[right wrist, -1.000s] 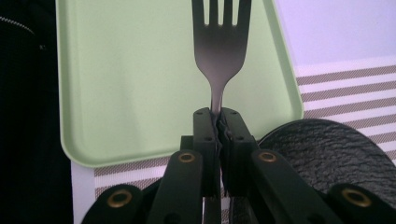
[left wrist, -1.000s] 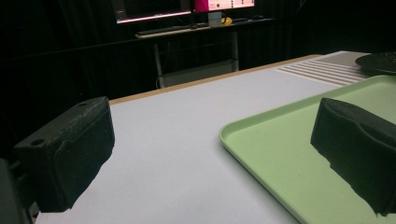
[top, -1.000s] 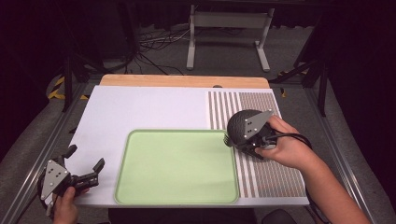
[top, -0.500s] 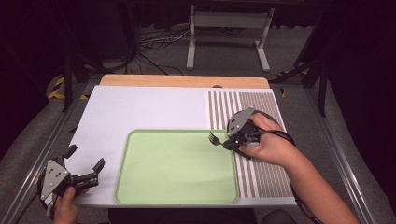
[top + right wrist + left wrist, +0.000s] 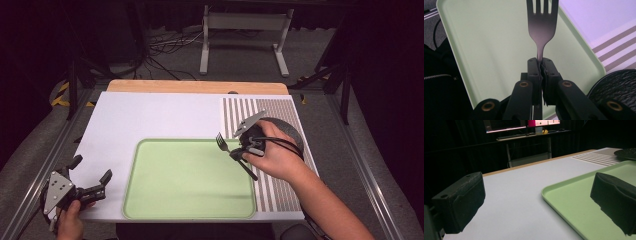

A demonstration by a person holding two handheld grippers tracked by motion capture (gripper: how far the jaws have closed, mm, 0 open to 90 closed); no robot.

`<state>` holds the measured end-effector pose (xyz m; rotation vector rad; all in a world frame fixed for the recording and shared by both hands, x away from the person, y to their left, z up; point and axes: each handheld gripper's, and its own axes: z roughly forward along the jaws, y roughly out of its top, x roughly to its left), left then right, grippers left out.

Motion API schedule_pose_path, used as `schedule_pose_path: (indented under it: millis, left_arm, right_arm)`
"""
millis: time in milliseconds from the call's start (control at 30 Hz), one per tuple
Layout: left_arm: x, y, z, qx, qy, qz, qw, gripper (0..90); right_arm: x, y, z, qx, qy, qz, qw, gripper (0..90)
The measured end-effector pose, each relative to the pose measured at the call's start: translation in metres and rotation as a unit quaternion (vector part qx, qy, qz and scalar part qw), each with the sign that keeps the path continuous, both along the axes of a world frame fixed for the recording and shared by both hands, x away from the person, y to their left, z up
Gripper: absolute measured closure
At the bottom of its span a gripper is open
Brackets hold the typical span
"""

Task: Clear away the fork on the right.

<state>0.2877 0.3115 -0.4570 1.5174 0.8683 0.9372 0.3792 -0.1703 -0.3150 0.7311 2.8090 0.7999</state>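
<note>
Holding, nearest the camera at the table's front left corner, the left gripper (image 5: 90, 176), resting low in a hand (image 5: 70, 225) and staying off everything. Standing wide apart in the left gripper view, its two black pads (image 5: 461, 202), released, with nothing between them. Showing past those pads the bare white table (image 5: 524, 195) and the near corner of the green tray (image 5: 574, 202).

Lying in the middle of the table in the high view, the tray (image 5: 165, 200), with its flat bed bare.

Hovering over the tray's far right corner, the right gripper (image 5: 236, 154), gripped by a hand (image 5: 272, 157) coming in from the right. Clenching tight on a fork (image 5: 235, 155), with the pads (image 5: 534, 72) pressing the thin neck of the handle from both sides. Sticking out beyond the fingertips in the right gripper view, the fork's bowl and tines (image 5: 541, 22), pointing away from the gripper and hanging above the green bed. Trailing back past the grip in the high view, the dark handle, slanting toward the near right over the tray's edge.

Sitting just behind that hand, a dark round bowl (image 5: 290, 132) on the striped mat (image 5: 280, 190), close beside the gripper. Running along the far side, the table's wooden edge (image 5: 195, 86).
</note>
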Motion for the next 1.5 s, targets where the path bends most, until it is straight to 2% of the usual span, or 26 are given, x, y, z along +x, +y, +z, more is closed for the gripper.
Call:
schedule_pose_path:
  millis: [200,400,433,500,633,733,933,1000,1100,1233,1267,1300,1500]
  left_arm:
    - [0.0,0.0,0.0,0.0,0.0,-0.001,1.0,0.3]
    - [0.0,0.0,0.0,0.0,0.0,0.0,1.0,0.3]
    - [0.0,0.0,0.0,0.0,0.0,0.0,1.0,0.3]
    - [0.0,0.0,0.0,0.0,-0.001,0.0,1.0,0.3]
    - [0.0,0.0,0.0,-0.002,0.0,-0.001,1.0,0.3]
    - [0.0,-0.001,0.0,-0.002,0.0,-0.001,1.0,0.3]
    - [0.0,-0.001,0.0,-0.002,0.0,-0.001,1.0,0.3]
    - [0.0,-0.001,0.0,-0.002,0.0,-0.001,1.0,0.3]
    - [0.0,-0.001,0.0,-0.002,0.0,-0.001,1.0,0.3]
    - [0.0,-0.001,0.0,-0.002,0.0,-0.001,1.0,0.3]
    - [0.0,-0.001,0.0,-0.002,0.0,-0.001,1.0,0.3]
    - [0.0,-0.001,0.0,-0.002,0.0,-0.001,1.0,0.3]
    - [0.0,-0.001,0.0,-0.002,-0.001,-0.001,1.0,0.3]
  right_arm:
    - [-0.001,0.008,-0.004,-0.01,0.004,-0.05,0.9987,85.5]
    - [-0.002,0.014,-0.009,-0.002,0.022,-0.096,0.9952,85.5]
    - [-0.002,0.014,-0.009,-0.002,0.022,-0.096,0.9952,85.5]
    - [-0.002,0.016,-0.011,-0.004,0.019,-0.119,0.9927,85.5]
    - [-0.003,0.019,-0.015,-0.002,0.038,-0.151,0.9878,85.5]
    - [-0.003,0.021,-0.017,-0.001,0.05,-0.165,0.985,85.4]
    - [-0.001,0.023,-0.023,-0.002,0.057,-0.176,0.9828,85.3]
    - [0.0,0.022,-0.025,0.001,0.056,-0.175,0.983,85.3]
    - [0.003,0.022,-0.035,-0.007,0.075,-0.187,0.9795,85.3]
    - [0.005,0.021,-0.044,-0.011,0.09,-0.2,0.9757,85.3]
    - [0.005,0.021,-0.044,-0.011,0.09,-0.2,0.9757,85.3]
    - [0.007,0.021,-0.048,-0.012,0.097,-0.204,0.9741,85.3]
    - [0.011,0.02,-0.057,-0.005,0.103,-0.211,0.9721,85.0]
